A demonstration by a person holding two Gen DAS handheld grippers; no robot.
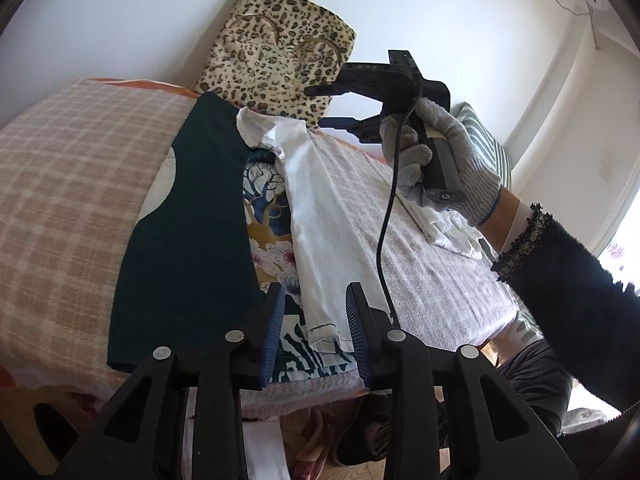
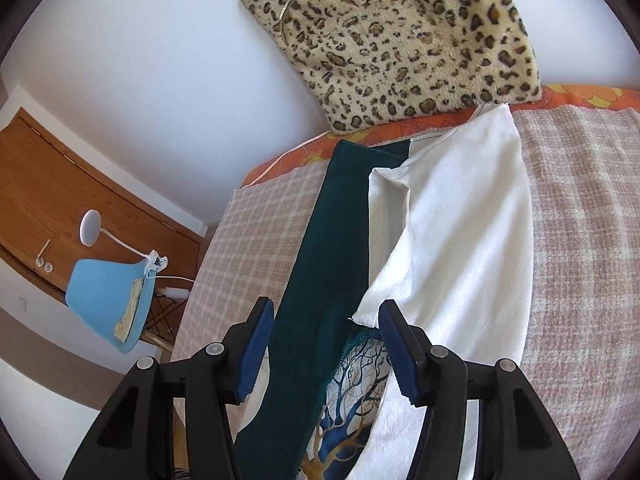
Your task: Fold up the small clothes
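A small garment lies on the bed: a dark green panel [image 1: 188, 224], a white panel [image 1: 320, 216] folded over it, and a printed tree and flower lining [image 1: 266, 200] showing between them. My left gripper [image 1: 314, 336] is open and empty, just above the garment's near hem. My right gripper [image 1: 332, 106] is open and empty, held by a gloved hand above the garment's far end. In the right wrist view that gripper [image 2: 320, 344] hovers over the green panel [image 2: 328, 232] and the white panel [image 2: 460, 240].
A pink checked blanket [image 1: 68, 184] covers the bed. A leopard-print cushion [image 1: 276, 48] leans on the wall at the far end. More white cloth [image 1: 452, 232] lies at the right. A blue chair [image 2: 108, 292] with a clip lamp stands beside the bed.
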